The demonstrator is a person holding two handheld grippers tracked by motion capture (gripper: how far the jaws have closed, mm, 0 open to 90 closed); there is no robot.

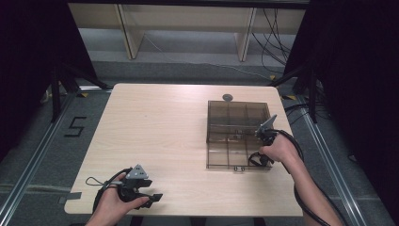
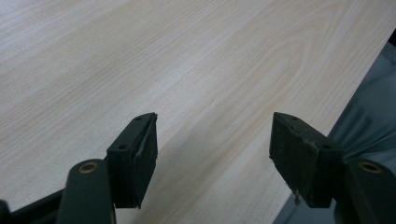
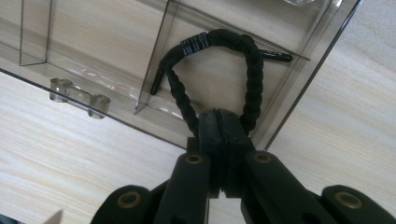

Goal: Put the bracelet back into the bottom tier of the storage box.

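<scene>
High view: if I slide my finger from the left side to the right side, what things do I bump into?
Left gripper → bare wooden table → clear divided box → right gripper holding a black cord loop.

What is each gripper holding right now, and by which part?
The right gripper is shut on the black braided cord loop at its near end, over the clear compartment box. The left gripper is open, holding nothing.

Left hand (image 1: 115,200) sits low at the near left, its left gripper (image 2: 212,156) level, jaws spread wide, nothing between them. Right forearm (image 1: 308,186) reaches in from the near right; the right gripper (image 3: 223,126) tips downward, jaws pressed tight together.
</scene>
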